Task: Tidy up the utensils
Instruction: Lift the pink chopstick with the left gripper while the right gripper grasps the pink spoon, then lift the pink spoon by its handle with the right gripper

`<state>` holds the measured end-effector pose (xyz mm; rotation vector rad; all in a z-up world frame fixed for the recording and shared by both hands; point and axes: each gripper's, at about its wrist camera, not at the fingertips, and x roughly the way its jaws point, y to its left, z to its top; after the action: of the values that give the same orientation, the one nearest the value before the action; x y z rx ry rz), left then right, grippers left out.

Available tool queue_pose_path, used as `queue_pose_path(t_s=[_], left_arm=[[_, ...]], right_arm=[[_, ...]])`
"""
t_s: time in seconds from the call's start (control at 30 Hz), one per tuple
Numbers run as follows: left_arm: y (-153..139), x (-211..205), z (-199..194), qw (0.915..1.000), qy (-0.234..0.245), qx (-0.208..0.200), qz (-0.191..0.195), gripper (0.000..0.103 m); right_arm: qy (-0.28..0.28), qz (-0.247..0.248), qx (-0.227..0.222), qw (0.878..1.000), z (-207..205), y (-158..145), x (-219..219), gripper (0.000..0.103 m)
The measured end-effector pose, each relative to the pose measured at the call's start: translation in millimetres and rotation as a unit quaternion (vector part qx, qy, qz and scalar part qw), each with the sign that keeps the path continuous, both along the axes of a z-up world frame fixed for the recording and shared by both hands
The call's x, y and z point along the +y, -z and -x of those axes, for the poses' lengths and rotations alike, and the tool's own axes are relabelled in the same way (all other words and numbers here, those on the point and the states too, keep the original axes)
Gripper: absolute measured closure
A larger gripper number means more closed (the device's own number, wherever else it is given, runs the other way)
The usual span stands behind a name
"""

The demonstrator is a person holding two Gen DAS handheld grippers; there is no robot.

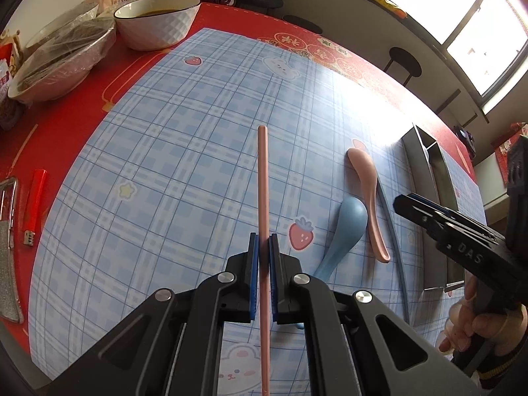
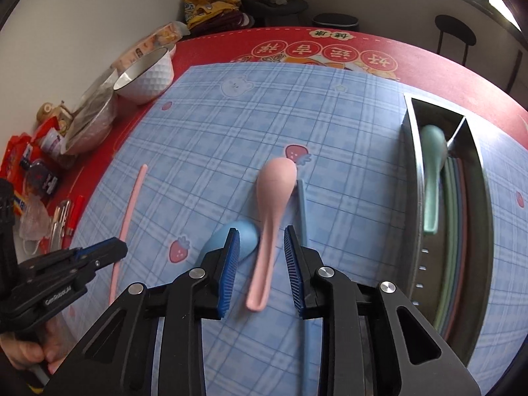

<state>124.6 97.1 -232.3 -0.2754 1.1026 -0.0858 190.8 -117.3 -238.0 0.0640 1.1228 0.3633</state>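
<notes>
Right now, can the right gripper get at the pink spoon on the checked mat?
Probably yes. The right gripper is open with the pink spoon handle lying between its pads, nothing over it. The blue spoon and blue chopstick lie close alongside and might get nudged.

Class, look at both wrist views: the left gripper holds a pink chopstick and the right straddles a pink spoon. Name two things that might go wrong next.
1. The pink spoon touches the blue spoon and a blue chopstick; the right gripper may nudge or catch them.
2. The left gripper pinches the pink chopstick near one end, so it may swivel or slip.
</notes>
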Motion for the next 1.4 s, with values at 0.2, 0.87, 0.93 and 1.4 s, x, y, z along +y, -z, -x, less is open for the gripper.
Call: queue_pose_path(t_s=[0.2, 0.87, 0.93, 1.4], left_arm=[[1, 13, -1, 1.0000, 0.006, -0.002, 0.004, 0.097], [6, 26, -4, 0.9999, 0.009, 0.002, 0.014, 0.097], [5, 26, -3, 0.9998, 0.009, 0.002, 0.015, 0.097], [4, 18, -3, 0.9998, 0.008, 0.006, 0.017, 0.097]], right_arm=[[0.029, 0.019, 0.020, 0.999, -16, 21, 15, 0.078], [0.025, 0.100, -0.013, 0.995, -26, 36, 37, 0.080], [0.026, 0.094, -0.010, 0.995, -27, 36, 35, 0.080], [0.039, 0.037, -0.018, 0.998, 1, 20, 16, 0.081]])
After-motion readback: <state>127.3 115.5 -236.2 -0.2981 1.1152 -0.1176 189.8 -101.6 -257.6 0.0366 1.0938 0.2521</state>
